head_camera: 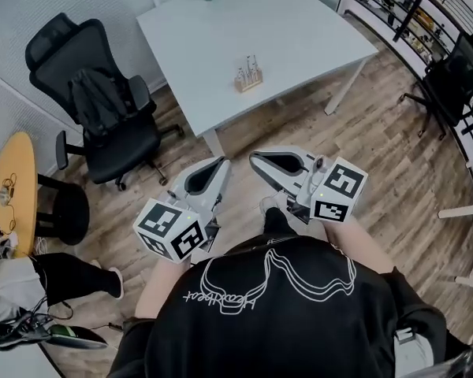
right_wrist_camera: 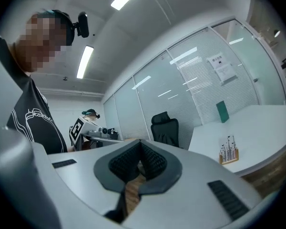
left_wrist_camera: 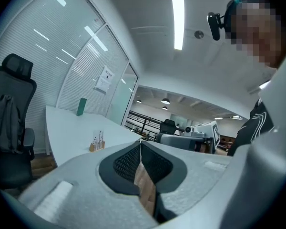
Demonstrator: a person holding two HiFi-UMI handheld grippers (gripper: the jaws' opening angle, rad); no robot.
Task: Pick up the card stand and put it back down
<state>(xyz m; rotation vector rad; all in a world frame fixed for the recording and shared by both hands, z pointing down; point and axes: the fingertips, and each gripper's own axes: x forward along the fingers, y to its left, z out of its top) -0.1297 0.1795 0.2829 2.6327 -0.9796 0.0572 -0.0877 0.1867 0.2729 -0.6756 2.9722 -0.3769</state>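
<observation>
Facing card stand (head_camera: 249, 75) on table (head_camera: 299, 30), chair (head_camera: 102, 116) beside: left claw (head_camera: 220, 163), right claw (head_camera: 255, 158) closed.

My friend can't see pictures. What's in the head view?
From above, a person holds the left gripper and right gripper, both shut and empty, over a wooden floor. Ahead, a small card stand sits near the front edge of a white table, a black office chair beside it.
</observation>
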